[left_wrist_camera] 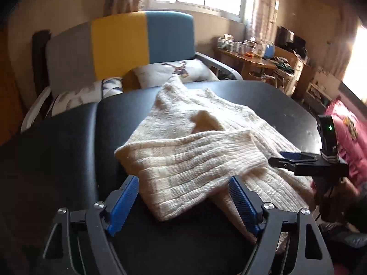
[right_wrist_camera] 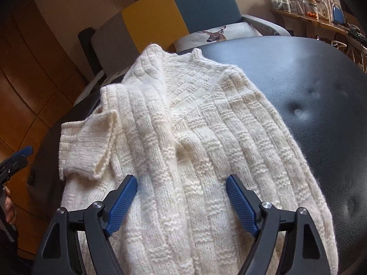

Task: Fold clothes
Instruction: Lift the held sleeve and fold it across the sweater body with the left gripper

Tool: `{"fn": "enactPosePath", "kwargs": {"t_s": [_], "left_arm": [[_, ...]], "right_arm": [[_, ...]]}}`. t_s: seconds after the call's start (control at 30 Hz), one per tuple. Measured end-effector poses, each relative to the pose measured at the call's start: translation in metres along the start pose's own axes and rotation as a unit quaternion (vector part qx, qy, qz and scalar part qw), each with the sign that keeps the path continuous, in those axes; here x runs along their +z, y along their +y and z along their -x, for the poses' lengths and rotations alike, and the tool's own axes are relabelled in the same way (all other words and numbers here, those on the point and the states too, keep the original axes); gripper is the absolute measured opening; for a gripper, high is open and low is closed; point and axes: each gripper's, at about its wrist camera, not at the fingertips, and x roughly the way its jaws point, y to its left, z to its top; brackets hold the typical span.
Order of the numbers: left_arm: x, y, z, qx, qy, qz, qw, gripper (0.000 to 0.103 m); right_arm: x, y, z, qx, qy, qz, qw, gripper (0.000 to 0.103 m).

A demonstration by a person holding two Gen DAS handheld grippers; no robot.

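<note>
A cream knitted sweater (left_wrist_camera: 197, 142) (right_wrist_camera: 206, 137) lies on a black padded table (left_wrist_camera: 68, 151) (right_wrist_camera: 321, 91). One sleeve (left_wrist_camera: 183, 167) is folded across the body; its ribbed cuff (right_wrist_camera: 84, 146) points left in the right wrist view. My left gripper (left_wrist_camera: 184, 184) stands open just over the folded sleeve's near end, with nothing pinched. My right gripper (right_wrist_camera: 181, 182) hovers open above the sweater's body, holding nothing. In the left wrist view the right gripper (left_wrist_camera: 279, 158) shows at the sweater's right edge. In the right wrist view a fingertip of the left gripper (right_wrist_camera: 23, 151) shows at the far left.
A grey, yellow and blue sofa (left_wrist_camera: 119, 45) (right_wrist_camera: 160, 13) with a deer cushion (left_wrist_camera: 174, 68) (right_wrist_camera: 213, 34) stands behind the table. A cluttered wooden desk (left_wrist_camera: 252, 57) sits at the right under a window. A person's pink sleeve (left_wrist_camera: 348, 142) is at the right edge.
</note>
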Motion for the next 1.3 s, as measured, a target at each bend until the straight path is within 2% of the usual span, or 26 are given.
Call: {"fn": "enactPosePath", "kwargs": {"t_s": [0.13,0.17,0.23,0.27,0.33,0.43,0.5,0.6,0.63,0.7,0.73,0.83,0.93,0.97,1.03,1.07,1.13,1.23,1.3], "left_arm": [[0.007,-0.023,-0.031,-0.021,0.027,-0.075,0.9966,0.082],[0.007,-0.025,-0.039,-0.027,0.037,-0.083,0.9955,0.078],[0.006,-0.021,-0.055,-0.039,0.062,-0.073,0.9947,0.046],[0.004,-0.018,-0.062,-0.048,0.075,-0.059,0.9943,0.023],[-0.001,-0.013,-0.073,-0.059,0.096,-0.039,0.9929,0.021],[-0.010,-0.013,-0.076,-0.044,0.094,-0.028,0.9942,0.022],[-0.013,-0.005,-0.073,-0.048,0.082,0.013,0.9954,0.004],[-0.014,0.018,-0.058,-0.056,0.049,0.099,0.9923,0.004],[-0.013,0.031,-0.048,-0.063,0.030,0.141,0.9876,0.004],[-0.012,0.065,-0.022,-0.086,-0.016,0.225,0.9704,0.004],[-0.012,0.080,-0.009,-0.085,-0.036,0.254,0.9628,0.004],[-0.018,0.125,0.023,-0.053,-0.066,0.311,0.9466,0.004],[-0.034,0.170,0.036,0.008,-0.049,0.363,0.9304,0.004],[-0.042,0.181,0.037,0.016,-0.035,0.380,0.9241,0.005],[-0.057,0.195,0.039,0.032,-0.008,0.403,0.9147,0.012],[-0.065,0.198,0.044,0.044,-0.004,0.410,0.9110,0.015],[-0.080,0.198,0.058,0.048,-0.010,0.423,0.9049,0.018],[-0.096,0.190,0.078,0.043,-0.028,0.440,0.8963,0.030],[-0.104,0.185,0.084,0.035,-0.039,0.458,0.8873,0.051]], "right_arm": [[-0.002,-0.003,0.002,0.018,-0.009,0.003,1.000,0.083],[-0.003,-0.004,0.003,0.023,-0.011,0.002,1.000,0.083],[-0.004,-0.004,0.006,0.029,-0.015,0.000,0.999,0.083],[-0.003,-0.004,0.006,0.030,-0.016,-0.001,0.999,0.083],[-0.003,-0.003,0.005,0.027,-0.017,0.002,0.999,0.083],[-0.005,0.000,0.005,0.021,-0.018,0.011,1.000,0.083],[-0.005,0.001,0.005,0.017,-0.015,0.015,1.000,0.083],[-0.003,0.001,0.005,0.016,-0.008,0.014,1.000,0.083],[-0.002,0.000,0.005,0.017,-0.003,0.013,1.000,0.083],[0.004,-0.002,0.007,0.026,0.016,0.001,1.000,0.083],[0.009,-0.002,0.010,0.036,0.016,-0.006,0.999,0.082],[0.028,-0.001,0.020,0.057,0.001,-0.015,0.998,0.082],[0.049,0.007,0.018,0.052,-0.009,-0.004,0.999,0.082],[0.054,0.009,0.010,0.044,-0.001,-0.004,0.999,0.082],[0.061,0.011,-0.009,0.016,0.025,-0.008,1.000,0.082],[0.060,0.010,-0.018,0.015,0.036,-0.017,0.999,0.082],[0.055,0.009,-0.030,0.026,0.046,-0.030,0.998,0.082],[0.045,0.013,-0.035,0.030,0.034,-0.019,0.999,0.083],[0.042,0.018,-0.034,0.024,0.031,0.005,0.999,0.084]]}}
